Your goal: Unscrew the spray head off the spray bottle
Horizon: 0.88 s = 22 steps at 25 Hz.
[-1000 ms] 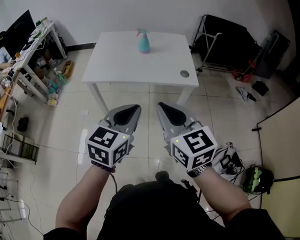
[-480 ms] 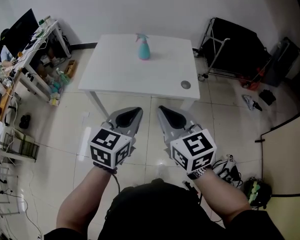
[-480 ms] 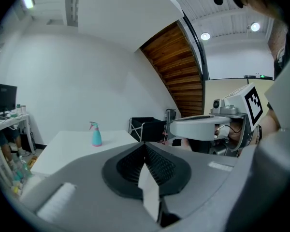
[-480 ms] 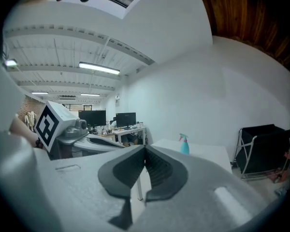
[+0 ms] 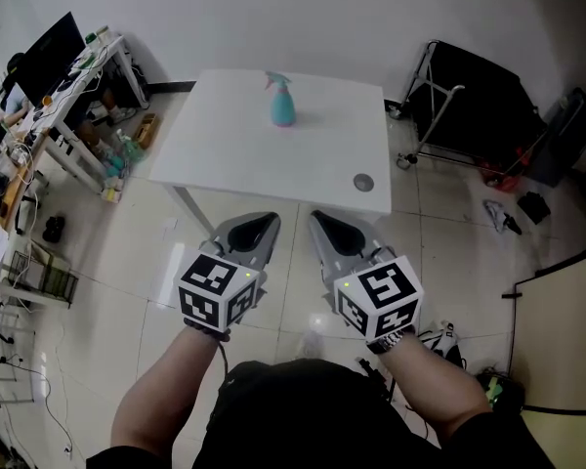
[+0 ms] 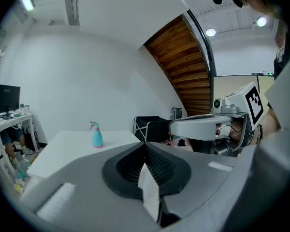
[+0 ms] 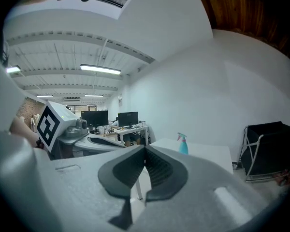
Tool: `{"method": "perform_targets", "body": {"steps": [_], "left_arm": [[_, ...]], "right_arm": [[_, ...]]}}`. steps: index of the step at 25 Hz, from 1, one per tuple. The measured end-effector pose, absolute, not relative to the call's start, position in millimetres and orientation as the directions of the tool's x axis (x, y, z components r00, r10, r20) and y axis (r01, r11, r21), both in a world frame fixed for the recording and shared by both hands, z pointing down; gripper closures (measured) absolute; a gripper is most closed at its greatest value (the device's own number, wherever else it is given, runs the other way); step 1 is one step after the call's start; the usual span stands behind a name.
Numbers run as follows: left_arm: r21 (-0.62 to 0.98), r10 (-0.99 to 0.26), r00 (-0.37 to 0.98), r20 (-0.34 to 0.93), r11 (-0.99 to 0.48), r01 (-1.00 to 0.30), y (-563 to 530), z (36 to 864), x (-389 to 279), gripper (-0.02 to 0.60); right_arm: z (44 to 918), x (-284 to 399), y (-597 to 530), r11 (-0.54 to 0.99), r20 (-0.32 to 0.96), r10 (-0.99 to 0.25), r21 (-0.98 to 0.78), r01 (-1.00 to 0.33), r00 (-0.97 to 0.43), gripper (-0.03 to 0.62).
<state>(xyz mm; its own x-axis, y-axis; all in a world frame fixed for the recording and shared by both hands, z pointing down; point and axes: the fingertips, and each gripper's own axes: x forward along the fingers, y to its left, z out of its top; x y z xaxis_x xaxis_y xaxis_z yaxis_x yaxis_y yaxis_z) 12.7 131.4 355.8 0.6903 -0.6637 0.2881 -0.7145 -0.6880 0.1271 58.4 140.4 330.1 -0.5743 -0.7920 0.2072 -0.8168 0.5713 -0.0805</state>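
Teal spray bottle (image 5: pixel 282 103) is standing upright on the white table (image 5: pixel 303 159); left gripper (image 5: pixel 268 221) and right gripper (image 5: pixel 317 218) are hovering well apart from it, jaws pressed together, empty.

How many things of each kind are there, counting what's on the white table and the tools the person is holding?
Spray bottle: 1
Small round grey disc: 1
Tools: 2, the left tool and the right tool, both shut and empty
Total: 4
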Motion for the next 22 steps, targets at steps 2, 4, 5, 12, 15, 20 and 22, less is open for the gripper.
{"method": "perform_targets", "body": {"steps": [2, 4, 5, 12, 15, 20, 22], "left_arm": [[0.127, -0.669, 0.683, 0.292, -0.681, -0.721, 127, 356, 17, 0.570], [0.129, -0.673, 0.677, 0.299, -0.674, -0.727, 124, 358, 21, 0.570], [0.130, -0.675, 0.673, 0.302, -0.670, -0.731, 122, 359, 21, 0.571], [0.140, -0.681, 0.661, 0.314, -0.656, -0.742, 108, 368, 11, 0.569], [0.142, -0.680, 0.664, 0.310, -0.658, -0.740, 97, 368, 8, 0.569], [0.144, -0.676, 0.674, 0.299, -0.666, -0.732, 74, 367, 2, 0.569], [0.145, -0.671, 0.678, 0.299, -0.671, -0.727, 64, 368, 1, 0.569]], "right_arm": [[332, 63, 135, 0.577, 0.212, -0.786, -0.089, -0.812, -0.581, 0.603], [335, 66, 130, 0.583, 0.216, -0.779, -0.098, -0.807, -0.589, 0.603], [336, 66, 129, 0.586, 0.219, -0.775, -0.101, -0.804, -0.593, 0.603], [342, 58, 112, 0.595, 0.231, -0.765, -0.103, -0.797, -0.602, 0.603], [342, 55, 102, 0.593, 0.235, -0.767, -0.098, -0.799, -0.598, 0.603], [340, 50, 79, 0.585, 0.241, -0.772, -0.093, -0.805, -0.589, 0.603], [340, 47, 69, 0.582, 0.242, -0.774, -0.093, -0.808, -0.585, 0.603]]}}
